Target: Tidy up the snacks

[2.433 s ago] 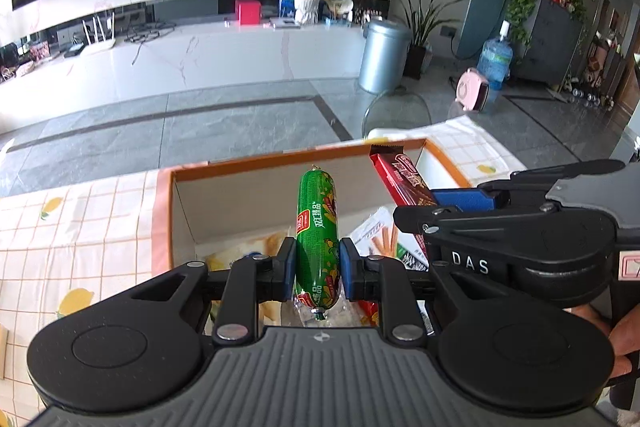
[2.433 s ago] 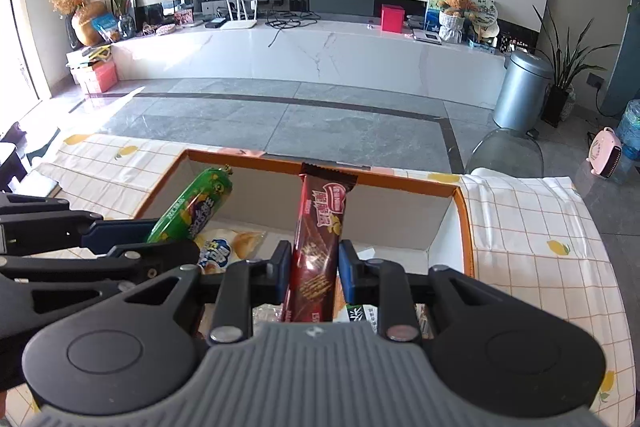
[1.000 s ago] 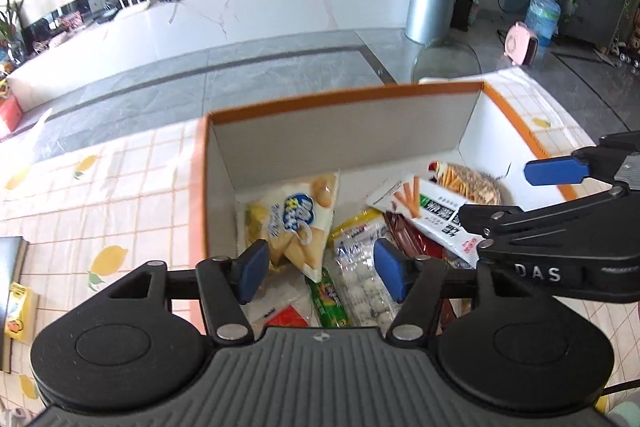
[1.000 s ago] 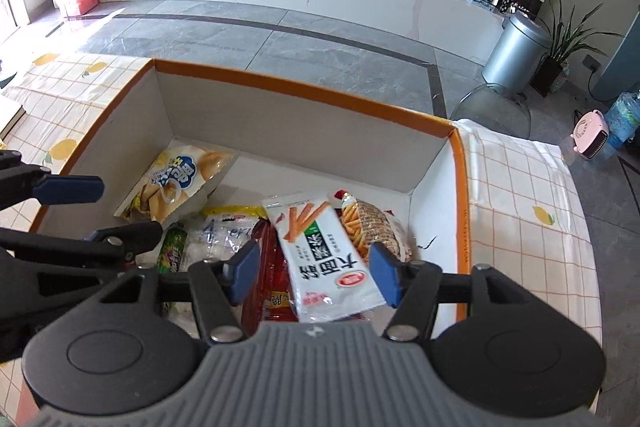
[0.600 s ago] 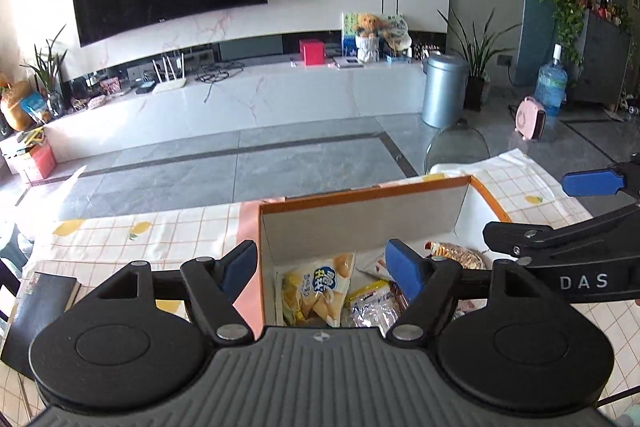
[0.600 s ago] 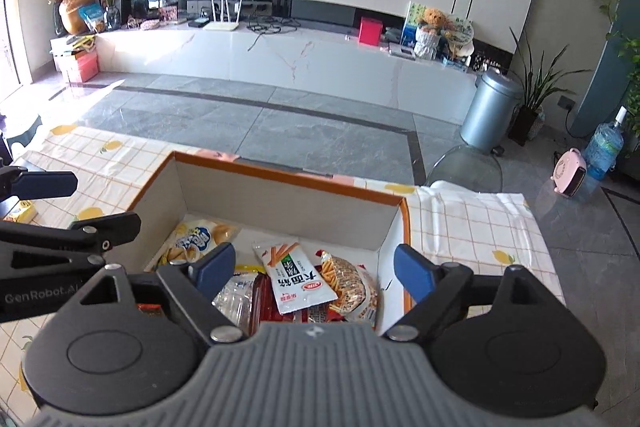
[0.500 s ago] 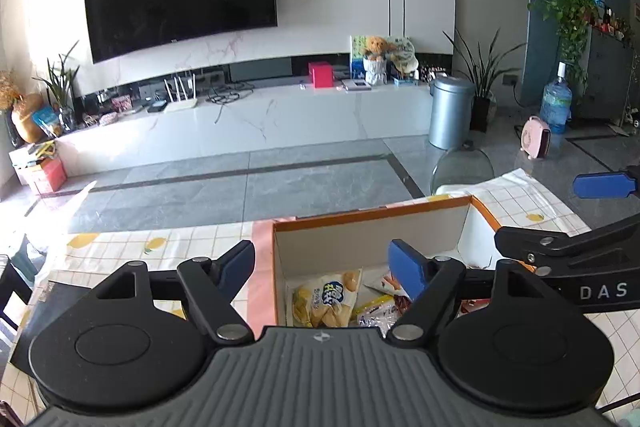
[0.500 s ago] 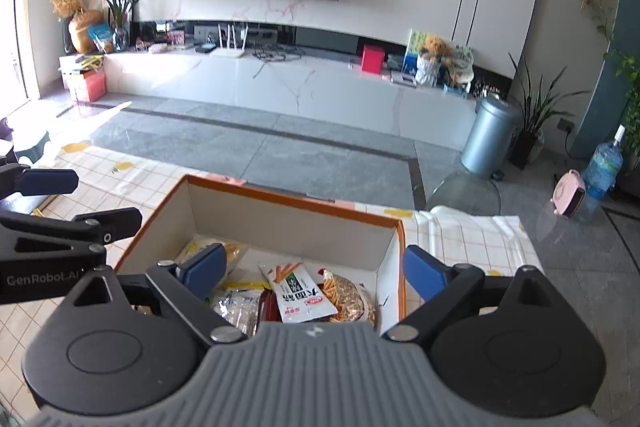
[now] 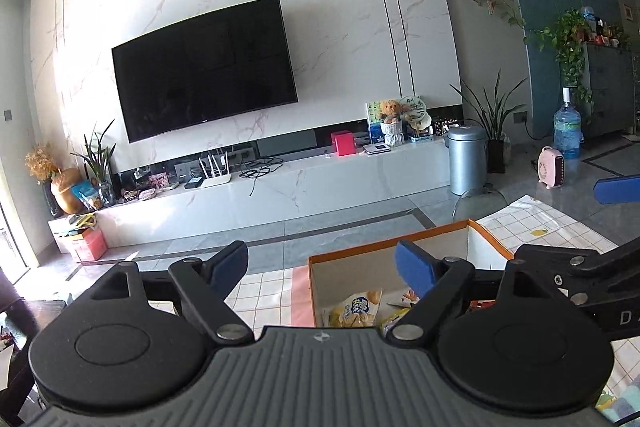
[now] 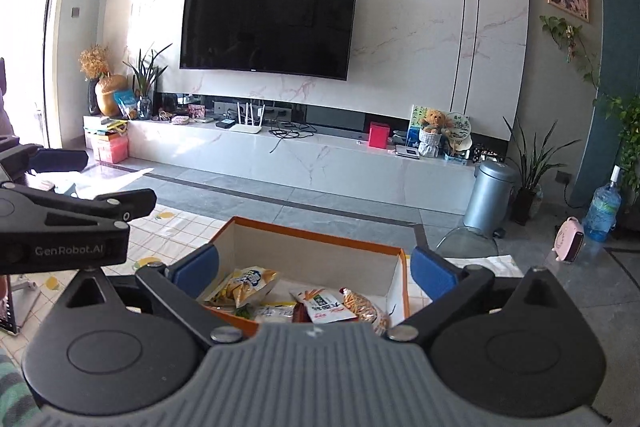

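A white cardboard box with an orange rim [image 10: 320,231] [image 9: 384,245] stands on the table and holds several snack packets. A yellow chip bag [image 10: 248,281] [image 9: 356,309] lies at its left, a white packet with orange sticks [image 10: 320,303] and a round cracker pack [image 10: 362,309] at its right. My left gripper [image 9: 322,265] is open and empty, raised back from the box's left corner. My right gripper [image 10: 314,267] is open and empty, raised above the box's near side.
The table carries a white checked cloth with lemon prints [image 9: 536,223] [image 10: 168,223]. Beyond it lie a grey floor, a grey bin [image 10: 486,195], a clear glass chair back [image 10: 466,247], a white TV bench [image 10: 320,159], and a dark object at the table's far left [image 10: 8,301].
Both grippers held snacks over the box, a green sausage left and a brown bar right, then opened and dropped them in. Both have since pulled back and tilted up, still open.
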